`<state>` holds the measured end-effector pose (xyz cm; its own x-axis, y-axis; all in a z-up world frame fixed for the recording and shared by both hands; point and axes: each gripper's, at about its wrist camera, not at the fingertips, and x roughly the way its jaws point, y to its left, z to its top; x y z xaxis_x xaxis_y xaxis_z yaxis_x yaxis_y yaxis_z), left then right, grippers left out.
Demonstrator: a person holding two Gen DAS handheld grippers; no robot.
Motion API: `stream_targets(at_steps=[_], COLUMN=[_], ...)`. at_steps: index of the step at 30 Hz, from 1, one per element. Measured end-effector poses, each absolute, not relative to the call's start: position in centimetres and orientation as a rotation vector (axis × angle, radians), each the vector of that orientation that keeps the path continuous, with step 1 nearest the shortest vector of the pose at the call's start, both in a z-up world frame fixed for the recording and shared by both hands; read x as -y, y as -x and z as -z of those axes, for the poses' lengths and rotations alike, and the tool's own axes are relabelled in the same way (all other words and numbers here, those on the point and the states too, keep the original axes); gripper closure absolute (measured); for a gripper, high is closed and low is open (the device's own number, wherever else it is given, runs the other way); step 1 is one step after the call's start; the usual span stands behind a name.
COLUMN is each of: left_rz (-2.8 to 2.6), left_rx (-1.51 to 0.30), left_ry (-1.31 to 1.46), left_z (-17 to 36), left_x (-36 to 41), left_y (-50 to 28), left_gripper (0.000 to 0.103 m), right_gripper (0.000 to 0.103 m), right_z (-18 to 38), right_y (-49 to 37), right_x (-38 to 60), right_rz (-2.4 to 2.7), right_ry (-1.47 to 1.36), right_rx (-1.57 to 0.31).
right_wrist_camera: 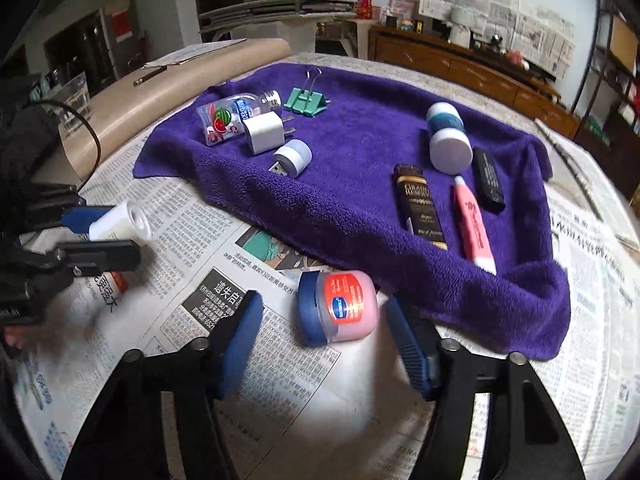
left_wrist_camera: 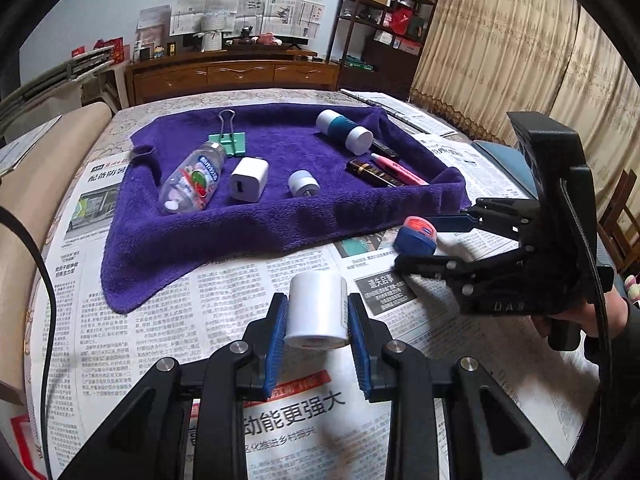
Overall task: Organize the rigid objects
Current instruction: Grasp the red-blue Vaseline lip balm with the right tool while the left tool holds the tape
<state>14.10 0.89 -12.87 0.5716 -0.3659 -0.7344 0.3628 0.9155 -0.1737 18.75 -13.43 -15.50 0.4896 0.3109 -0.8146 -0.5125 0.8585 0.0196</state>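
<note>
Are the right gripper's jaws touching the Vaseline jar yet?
Apart. The right wrist view shows newspaper on both sides of the jar, between it and the right gripper's open jaws.

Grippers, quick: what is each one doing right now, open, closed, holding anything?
Left gripper: shut on the white bottle.
Right gripper: open, fingers either side of the small pink jar, not gripping it.
</note>
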Motion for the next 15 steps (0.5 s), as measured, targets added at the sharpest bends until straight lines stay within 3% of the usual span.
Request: stream_targets(at_steps=[2, 3, 15], left_rz=[0.429, 0.427, 0.391], left_rx=[-0.863, -0.863, -0.85], left_ry=[0.009, 0.009, 0.03], left_z=[13.0, 13.1, 11.9], left_x=[-1.1, -1.1, -1.9], left_y=[-14.0, -14.0, -13.7], left_gripper=[0.074, 0.074, 0.074], right_gripper=[0.062, 0.067, 0.067], right_z=[15.3, 15.3, 14.3], right_y=[-18.8, -18.8, -17.8], right_x=[13.7, 13.8, 14.0], right_rz=[-0.514, -0.516, -0.54], right_ry=[0.241, 0.241, 0.213], right_rx=[-0.928, -0.925, -0.907])
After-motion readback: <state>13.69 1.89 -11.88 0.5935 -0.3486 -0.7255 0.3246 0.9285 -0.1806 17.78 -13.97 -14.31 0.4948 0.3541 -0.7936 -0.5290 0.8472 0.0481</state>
